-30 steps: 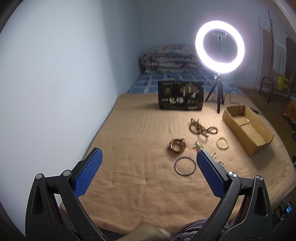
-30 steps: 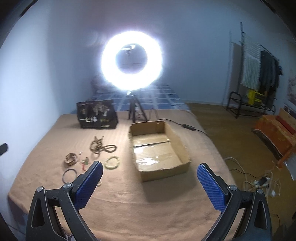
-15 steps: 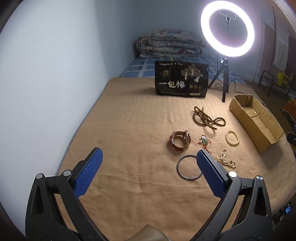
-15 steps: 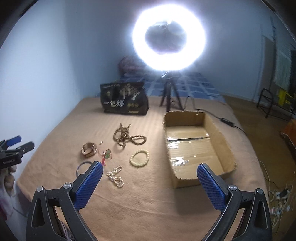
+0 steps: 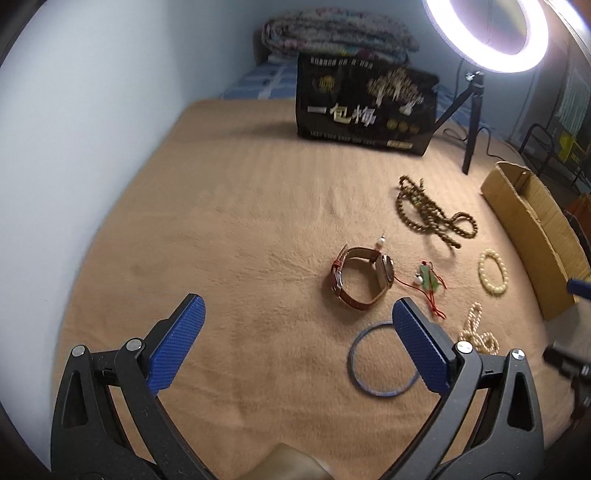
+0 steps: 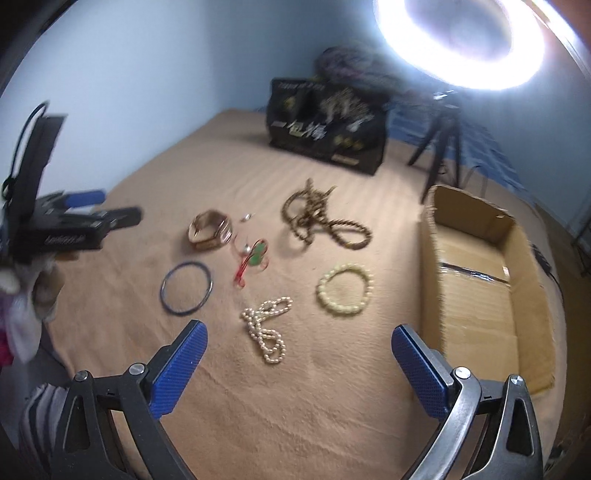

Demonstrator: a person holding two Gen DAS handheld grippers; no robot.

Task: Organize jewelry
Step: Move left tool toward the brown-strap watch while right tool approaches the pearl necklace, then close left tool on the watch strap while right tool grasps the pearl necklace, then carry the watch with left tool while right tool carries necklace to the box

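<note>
**Nothing sorted yet: all the jewelry lies on the blanket, the box is empty**

Judging from how things lie, the task has barely begun. The cardboard box [image 6: 484, 291] at the right of the tan blanket [image 5: 229, 229] shows only its bare taped floor, and every piece is outside it. Six pieces remain to be dealt with: the red-strapped wristwatch [image 5: 360, 277] lying on its side, the blue bangle [image 6: 186, 288] nearest the front edge, the green pendant on a red cord [image 6: 255, 258] just beside the watch, the long strand of brown beads [image 6: 321, 221] heaped in loops farther back, the pale bead bracelet [image 6: 345, 290] close to the box wall, and the small pearl strand [image 6: 267, 332] folded on itself in front. A tiny pearl-like piece [image 5: 380, 242] sits by the watch; too small to name.

The left gripper [image 5: 295, 339] hovers over the blanket with its jaws wide apart and nothing between them; its right pad overlaps the bangle's rim in the left wrist view. The right gripper [image 6: 297, 362] is likewise spread and empty, with the pearl strand lying ahead, between its pads.

Around the work area stand a black printed bag [image 5: 365, 107] at the back, a ring light [image 5: 487, 33] on a small tripod [image 5: 471, 122] near the box's far end, and a folded quilt [image 5: 336, 33] beyond. The route to the box looks clear. The likely difficulties are the flat bangle on soft cloth and the loose strands that may trail.
</note>
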